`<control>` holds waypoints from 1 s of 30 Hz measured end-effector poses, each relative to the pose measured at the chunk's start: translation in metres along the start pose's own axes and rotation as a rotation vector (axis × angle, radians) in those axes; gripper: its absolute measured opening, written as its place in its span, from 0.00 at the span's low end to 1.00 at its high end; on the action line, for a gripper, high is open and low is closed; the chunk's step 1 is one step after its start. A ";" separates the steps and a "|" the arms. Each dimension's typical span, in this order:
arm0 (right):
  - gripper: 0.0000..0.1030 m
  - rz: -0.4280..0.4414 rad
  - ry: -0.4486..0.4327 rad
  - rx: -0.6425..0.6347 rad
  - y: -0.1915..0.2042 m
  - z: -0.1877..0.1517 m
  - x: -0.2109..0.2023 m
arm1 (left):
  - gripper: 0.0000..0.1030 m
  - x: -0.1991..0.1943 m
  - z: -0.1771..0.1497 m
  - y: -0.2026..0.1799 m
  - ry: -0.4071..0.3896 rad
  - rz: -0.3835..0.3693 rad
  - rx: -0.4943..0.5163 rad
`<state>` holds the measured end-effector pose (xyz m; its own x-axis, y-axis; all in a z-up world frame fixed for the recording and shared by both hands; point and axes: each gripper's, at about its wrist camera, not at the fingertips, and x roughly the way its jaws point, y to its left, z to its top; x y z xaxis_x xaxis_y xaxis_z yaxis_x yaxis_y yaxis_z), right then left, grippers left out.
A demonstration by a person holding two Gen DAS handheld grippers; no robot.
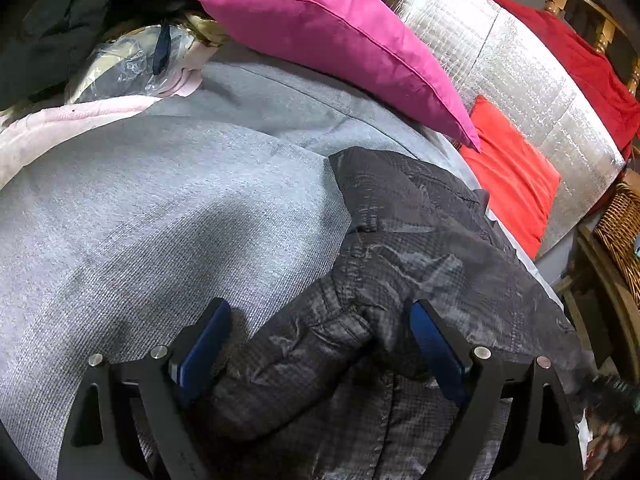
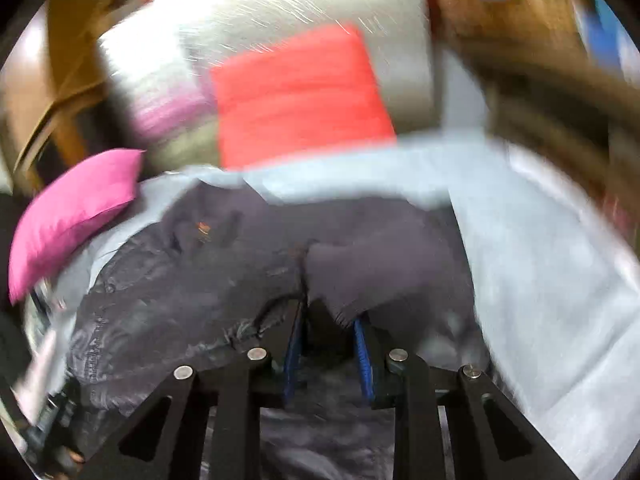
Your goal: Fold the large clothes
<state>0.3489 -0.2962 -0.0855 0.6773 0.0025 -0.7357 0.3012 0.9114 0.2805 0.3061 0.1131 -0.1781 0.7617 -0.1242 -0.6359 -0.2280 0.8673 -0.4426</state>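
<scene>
You've got one dark quilted jacket [image 1: 400, 280] on one grey blanket [image 1: 140, 220]. Pillows and cushions: three, namely one magenta pillow [image 1: 332, 36], one orange-red cushion [image 1: 508, 176] and one darker red cushion [image 1: 580, 56] further back. One silver foil-faced pad [image 1: 520, 60] sits behind them. One pink cloth [image 1: 60, 120] lies at the blanket's far left edge, with one clear plastic bag [image 1: 124, 68] beside it. One wicker basket [image 1: 620, 232] is at the right edge. The dark heap top left can't be counted, since it's too murky to separate. Two grippers are in view: the left gripper [image 1: 320, 340] and the right gripper [image 2: 330, 344], two blue pads each. The right wrist view is badly blurred, so only one jacket, one magenta pillow and one orange-red cushion can be counted there.
</scene>
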 end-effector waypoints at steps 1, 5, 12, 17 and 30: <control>0.49 0.008 0.012 0.017 -0.010 -0.005 0.004 | 0.88 0.000 0.000 0.000 0.000 0.001 0.000; 0.63 0.099 0.002 0.057 -0.019 -0.008 -0.003 | 0.88 0.001 0.001 0.000 0.000 0.005 0.005; 0.42 0.152 -0.019 0.087 -0.020 -0.001 -0.009 | 0.88 0.002 0.001 -0.001 -0.001 0.010 0.008; 0.63 0.046 0.005 -0.015 -0.017 -0.007 -0.002 | 0.88 0.002 0.002 -0.002 0.003 0.019 0.013; 0.72 0.165 -0.135 -0.073 -0.013 0.015 -0.074 | 0.88 -0.064 0.031 -0.059 -0.121 0.080 0.106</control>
<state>0.3053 -0.3141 -0.0255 0.7984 0.1033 -0.5932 0.1333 0.9304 0.3414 0.2894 0.0848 -0.0919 0.8124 0.0004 -0.5832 -0.2303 0.9189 -0.3202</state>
